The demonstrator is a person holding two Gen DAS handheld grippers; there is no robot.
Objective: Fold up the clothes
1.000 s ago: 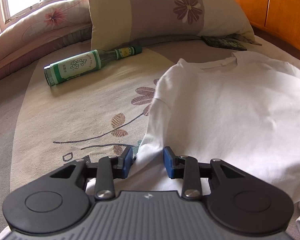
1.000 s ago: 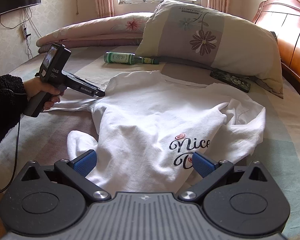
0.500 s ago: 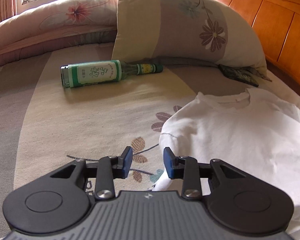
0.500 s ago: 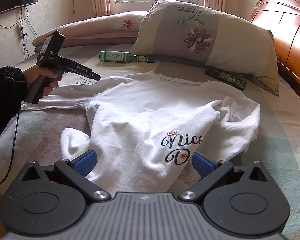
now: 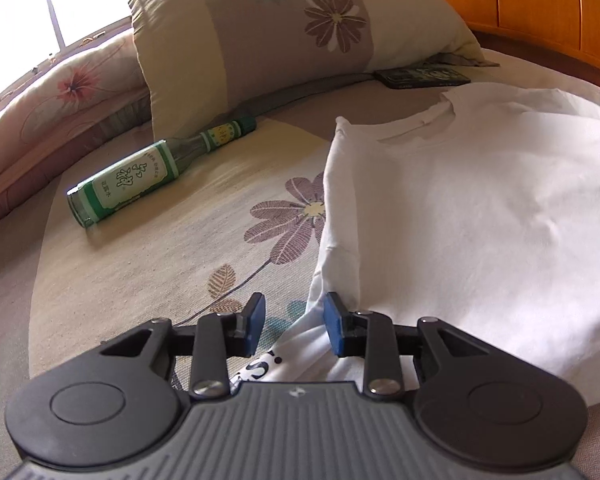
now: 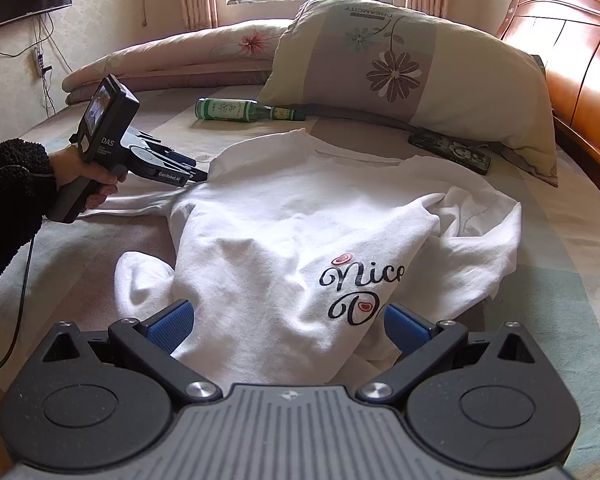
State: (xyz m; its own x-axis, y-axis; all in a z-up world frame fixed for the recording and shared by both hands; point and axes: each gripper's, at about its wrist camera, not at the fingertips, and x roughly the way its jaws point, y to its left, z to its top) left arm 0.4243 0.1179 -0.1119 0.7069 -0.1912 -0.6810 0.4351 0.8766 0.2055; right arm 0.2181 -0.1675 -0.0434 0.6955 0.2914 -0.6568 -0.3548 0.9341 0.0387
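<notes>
Bedroom scene: we see a bed (image 6: 580,280) with a floral cover, wooden headboard (image 6: 580,68) at the right, window behind. Big flowered pillow (image 6: 400,68) leans at the head. White shirt (image 6: 292,232) lies spread mid-bed, rumpled, one sleeve stretched toward our left side, "Nice" print near the hem. Green bottle (image 6: 228,110) lies on its side beside the pillow, apart from the shirt. Dark flat case (image 6: 450,150) sits just under the pillow edge. Left claw (image 5: 294,326) is partly open, narrow gap, sleeve cloth between the pads, not pinched. Right claw (image 6: 288,326) is spread wide, low over the hem, gripping nothing.
</notes>
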